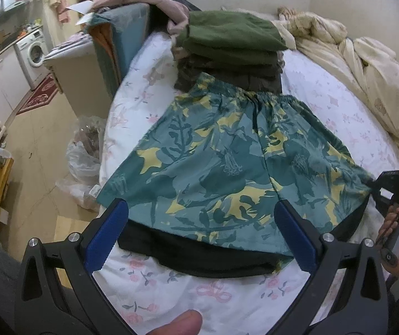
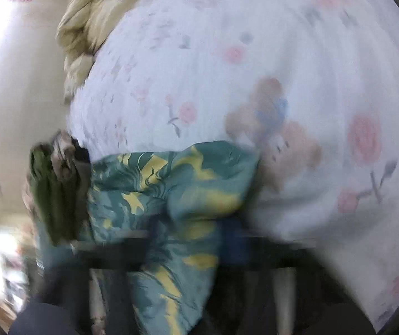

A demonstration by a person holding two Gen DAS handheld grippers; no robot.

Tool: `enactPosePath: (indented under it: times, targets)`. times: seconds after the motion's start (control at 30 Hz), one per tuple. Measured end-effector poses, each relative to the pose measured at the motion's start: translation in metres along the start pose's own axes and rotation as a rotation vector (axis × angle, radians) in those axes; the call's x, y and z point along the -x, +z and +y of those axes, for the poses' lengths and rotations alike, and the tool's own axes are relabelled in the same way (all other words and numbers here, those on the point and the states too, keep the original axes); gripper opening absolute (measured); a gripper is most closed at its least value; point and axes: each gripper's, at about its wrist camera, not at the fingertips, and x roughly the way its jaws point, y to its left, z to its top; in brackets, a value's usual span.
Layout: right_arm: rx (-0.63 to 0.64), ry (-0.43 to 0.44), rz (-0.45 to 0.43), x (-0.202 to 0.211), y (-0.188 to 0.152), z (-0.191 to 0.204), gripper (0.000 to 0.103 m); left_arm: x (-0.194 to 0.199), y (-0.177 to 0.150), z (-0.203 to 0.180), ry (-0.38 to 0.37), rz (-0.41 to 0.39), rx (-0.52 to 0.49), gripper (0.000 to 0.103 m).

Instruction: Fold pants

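Shorts point(image 1: 227, 162) lie flat, waistband toward the folded stack point(image 1: 227, 53).

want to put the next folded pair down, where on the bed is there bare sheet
Bare floral sheet lies right of the patterned shorts, up to the bunched cream duvet. A narrower strip runs left of the shorts to the mattress edge. A near patch sits under the open left gripper. The far middle is crowded by the folded stack.
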Motion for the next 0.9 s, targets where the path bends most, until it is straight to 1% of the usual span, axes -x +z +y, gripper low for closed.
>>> enactPosePath:
  times: [0.1, 0.2, 0.3, 0.33, 0.4, 0.43, 0.5, 0.53, 0.6, 0.67, 0.7, 0.8, 0.83, 0.9]
  targets:
    - [0.067, 0.007, -0.035, 0.020, -0.008, 0.014, 0.004, -0.010, 0.022, -0.010, 0.006, 0.022, -0.030, 0.103]
    - [0.122, 0.037, -0.031, 0.036, -0.013, 0.031, 0.004, -0.030, 0.055, -0.026, -0.002, 0.042, -0.052, 0.103]
    - [0.192, 0.064, -0.021, 0.048, -0.018, 0.046, 0.004, -0.062, 0.096, -0.049, -0.029, 0.100, -0.074, 0.103]
    - [0.203, 0.067, -0.013, 0.048, -0.019, 0.049, 0.004, -0.076, 0.112, -0.061, -0.036, 0.129, -0.082, 0.102]
    - [0.220, 0.098, 0.010, 0.047, -0.023, 0.053, 0.004, -0.098, 0.137, -0.084, -0.062, 0.162, -0.096, 0.102]
    - [0.232, 0.115, 0.023, 0.046, -0.027, 0.055, 0.004, -0.116, 0.151, -0.102, -0.075, 0.212, -0.128, 0.102]
    - [0.262, 0.143, 0.047, 0.046, -0.036, 0.058, 0.004, -0.146, 0.168, -0.132, -0.111, 0.295, -0.159, 0.102]
    - [0.272, 0.149, 0.054, 0.045, -0.039, 0.060, 0.004, -0.164, 0.179, -0.151, -0.123, 0.320, -0.161, 0.102]
    - [0.283, 0.154, 0.066, 0.043, -0.044, 0.061, 0.004, -0.185, 0.189, -0.177, -0.105, 0.343, -0.188, 0.100]
    - [0.294, 0.150, 0.083, 0.037, -0.046, 0.063, 0.004, -0.205, 0.198, -0.205, -0.120, 0.364, -0.190, 0.100]
    - [0.296, 0.149, 0.088, 0.036, -0.048, 0.062, 0.004, -0.218, 0.200, -0.224, -0.123, 0.388, -0.216, 0.100]
    - [0.329, 0.134, 0.108, 0.033, -0.054, 0.063, 0.004, -0.246, 0.199, -0.260, -0.108, 0.438, -0.280, 0.100]
    - [0.343, 0.129, 0.124, 0.031, -0.057, 0.064, 0.004, -0.256, 0.197, -0.270, -0.090, 0.444, -0.307, 0.100]
    - [0.374, 0.120, 0.146, 0.027, -0.062, 0.066, 0.004, -0.273, 0.193, -0.280, -0.053, 0.453, -0.326, 0.100]
